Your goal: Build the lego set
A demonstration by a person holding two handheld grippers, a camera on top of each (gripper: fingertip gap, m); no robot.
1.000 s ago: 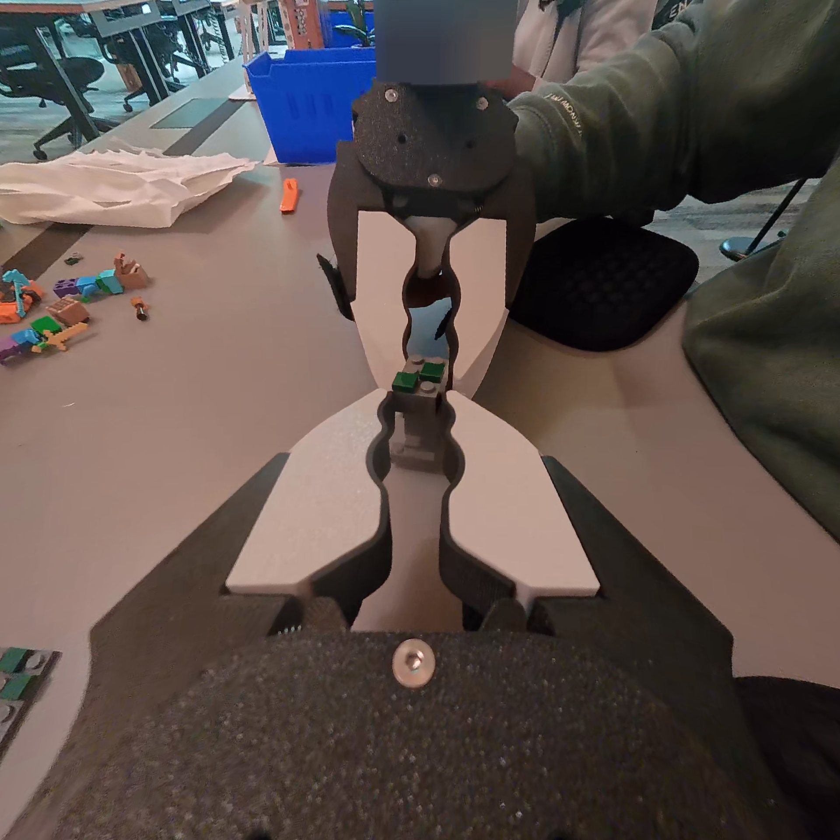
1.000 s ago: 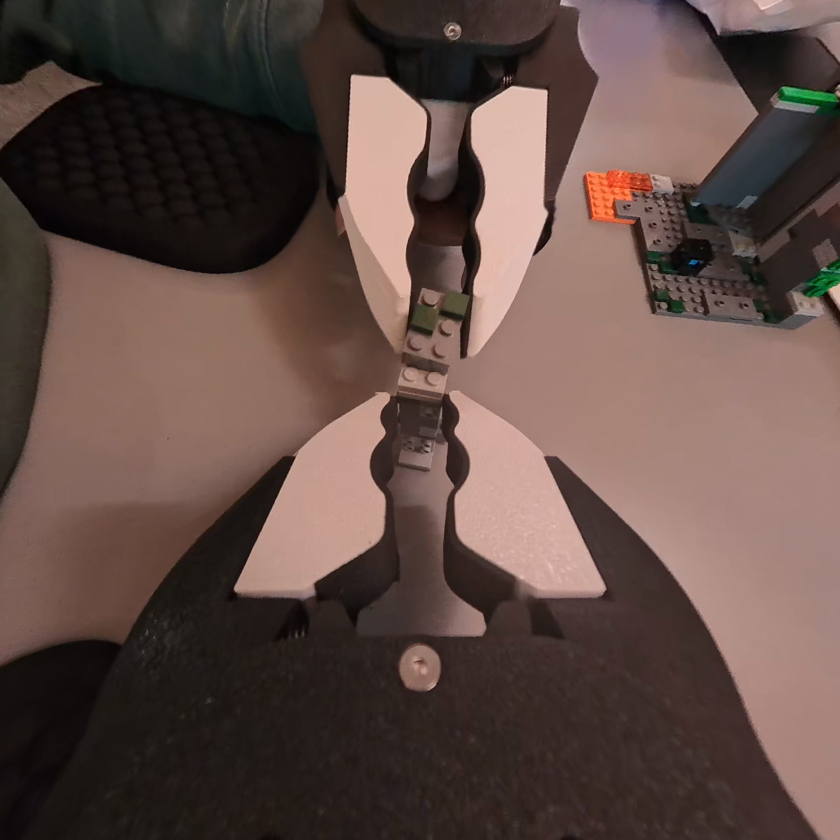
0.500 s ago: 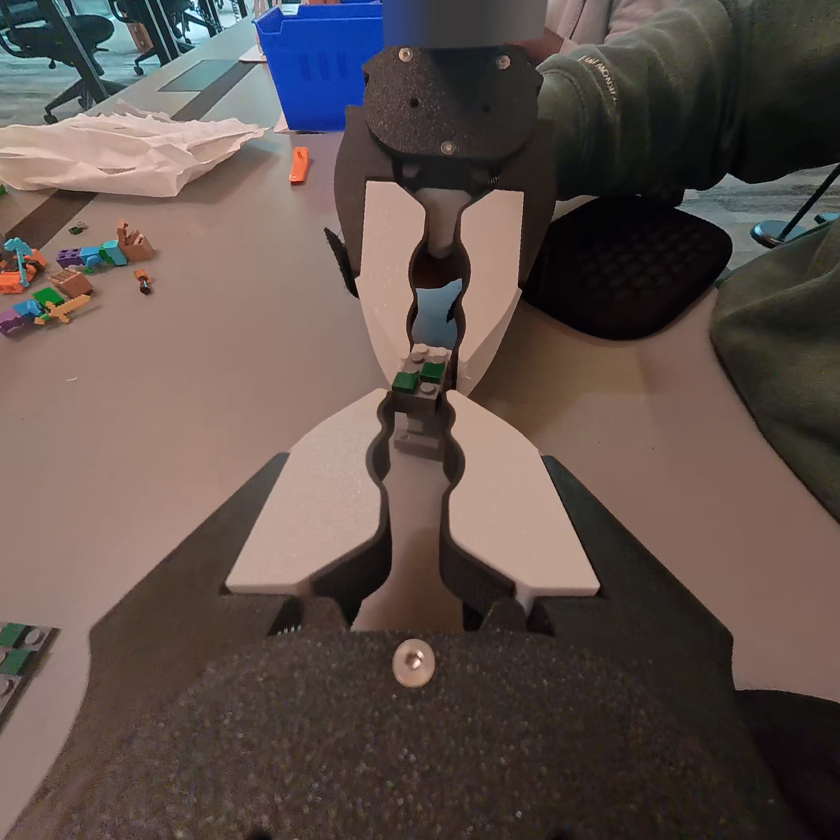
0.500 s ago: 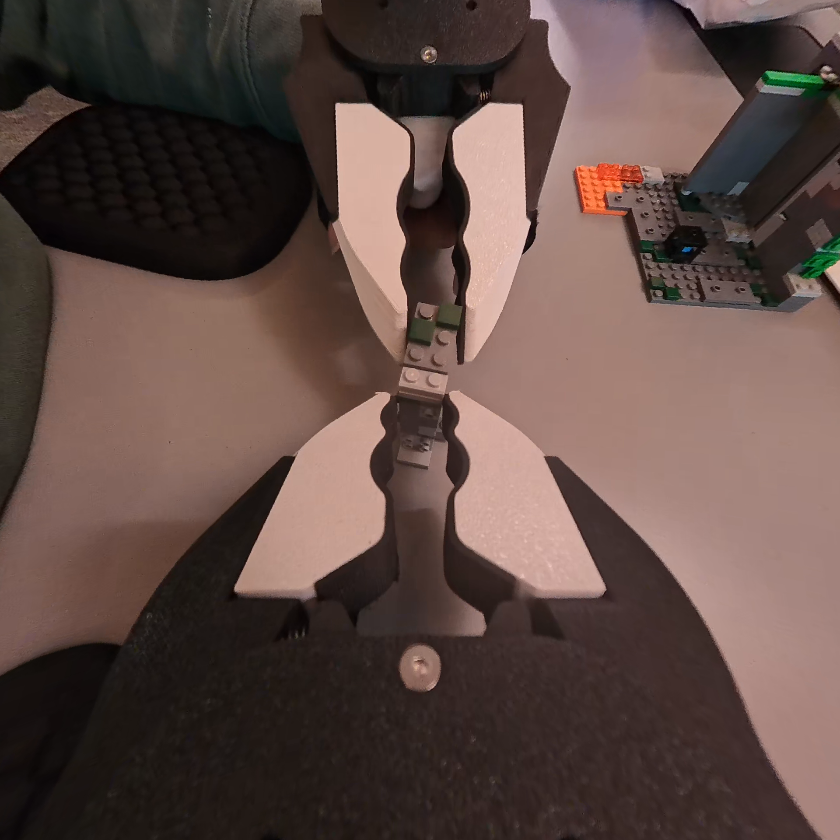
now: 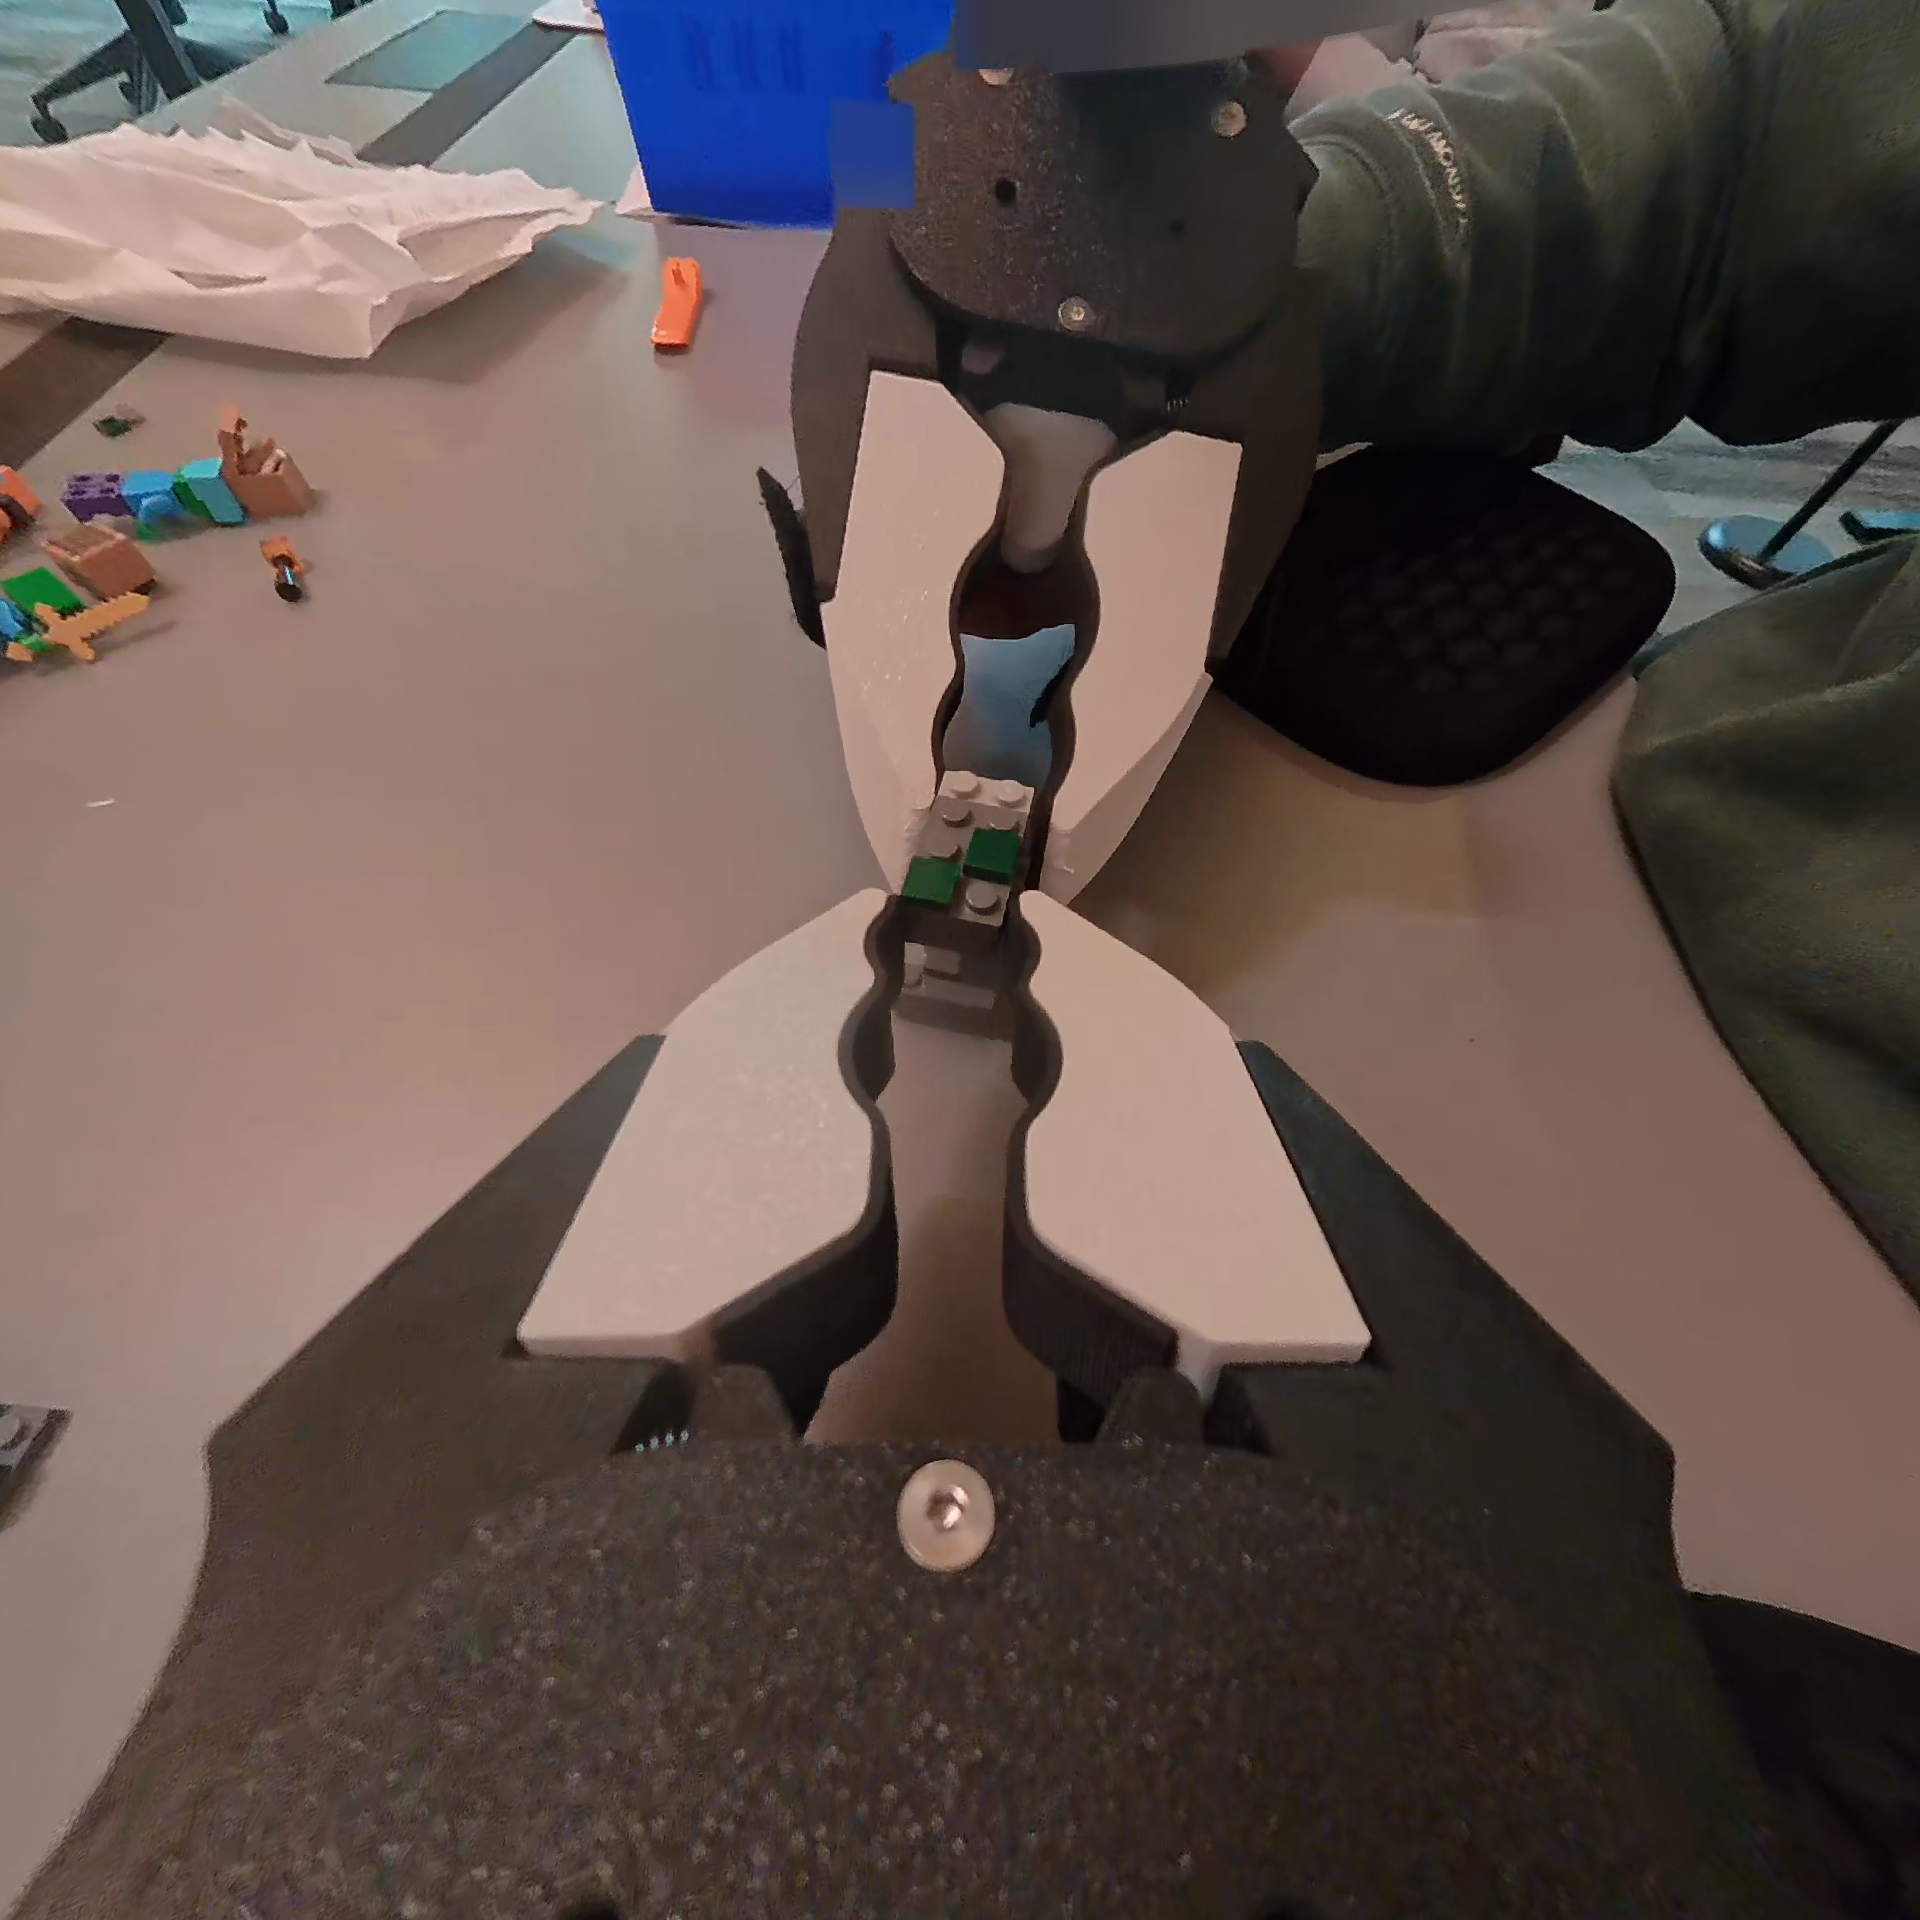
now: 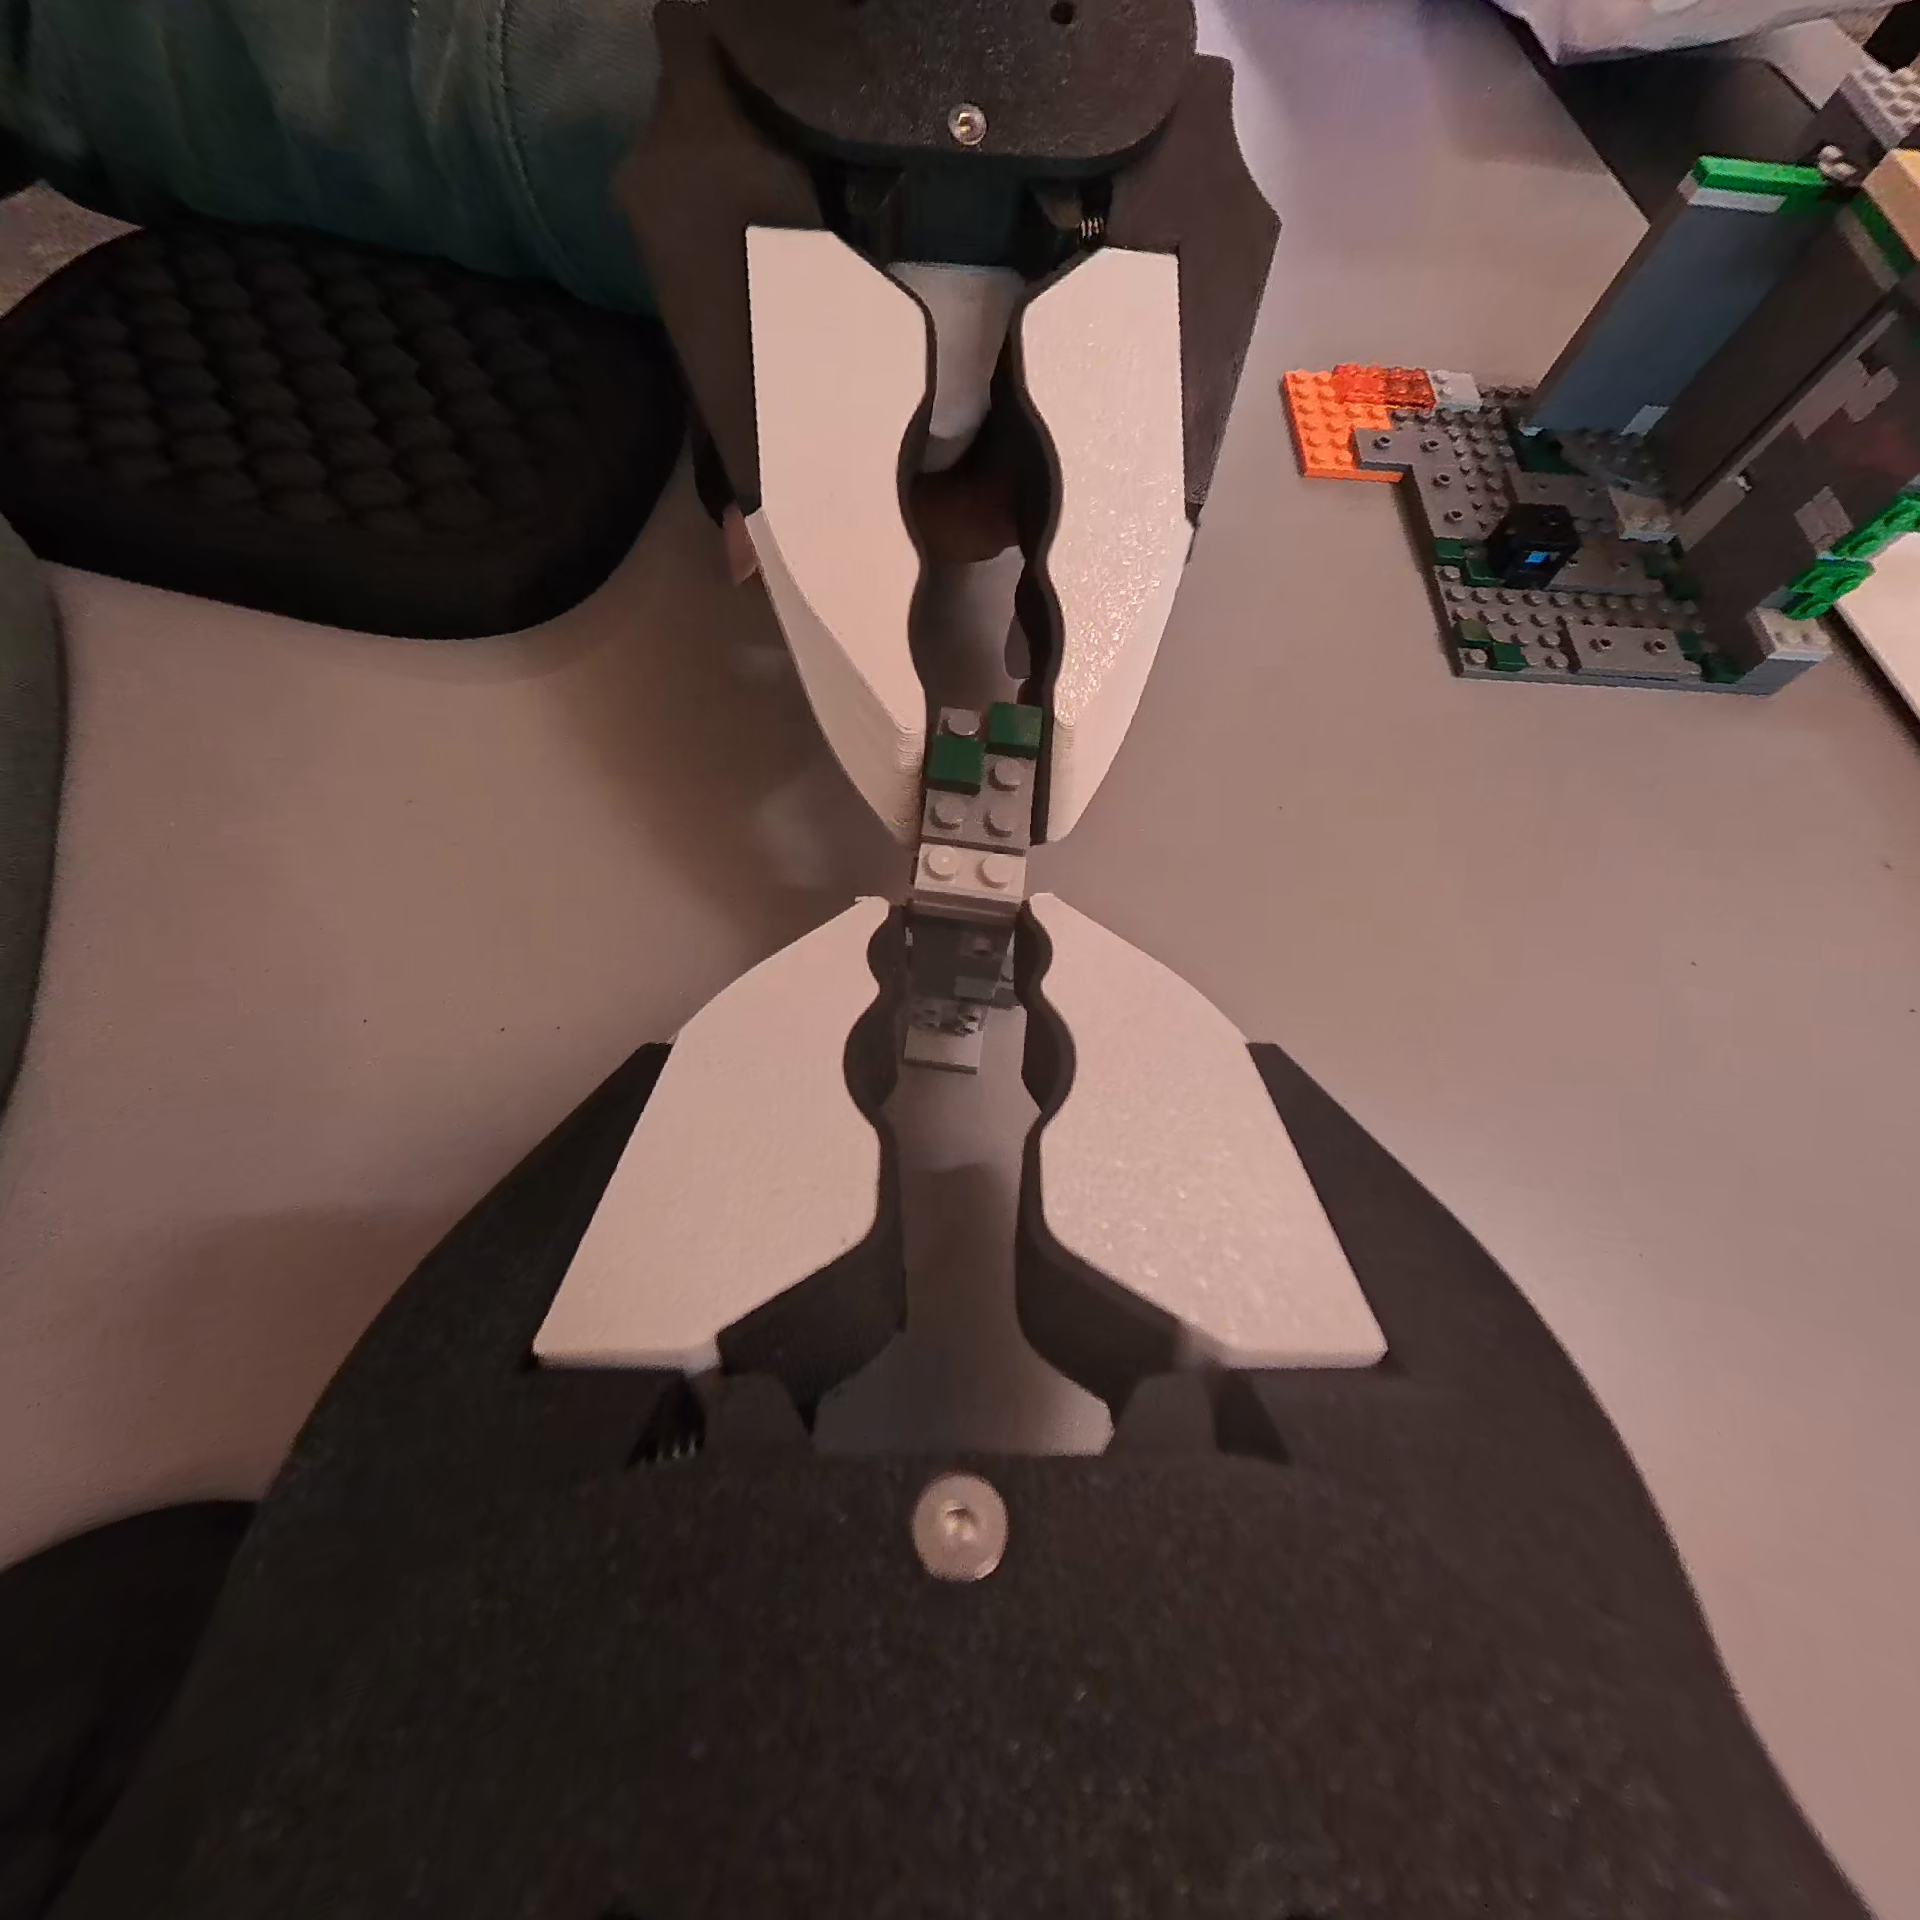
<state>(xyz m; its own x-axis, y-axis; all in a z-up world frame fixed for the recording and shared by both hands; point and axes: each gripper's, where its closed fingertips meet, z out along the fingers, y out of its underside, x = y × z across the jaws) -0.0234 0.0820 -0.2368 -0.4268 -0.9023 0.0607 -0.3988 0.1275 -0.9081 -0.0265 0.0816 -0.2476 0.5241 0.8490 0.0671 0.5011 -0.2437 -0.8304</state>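
A small grey lego assembly [image 5: 966, 862] with two green tiles on top is held above the table between both grippers, which face each other tip to tip. My left gripper [image 5: 951, 920] is shut on its near end in the left wrist view. My right gripper [image 5: 982, 821] comes in from the far side. In the right wrist view, my right gripper [image 6: 961, 920] is shut on the grey stack's end [image 6: 951, 997]. My left gripper [image 6: 982, 800] is clamped on the green-tiled end [image 6: 982, 753]. The middle of the assembly is partly hidden by the fingers.
A partly built grey model with an orange plate [image 6: 1621, 561] stands right of the grippers. Loose coloured pieces [image 5: 156, 520], a white paper bag [image 5: 260, 239], an orange tool [image 5: 675, 301] and a blue bin [image 5: 748, 104] lie left and behind. A black chair seat [image 5: 1434, 623] is at the table's edge. My two grippers' fingertips are within a few centimetres of each other.
Both grippers stay shut on the assembly. The pair has shifted slightly, so more of the grey studs beyond the green tiles show in the left wrist view.
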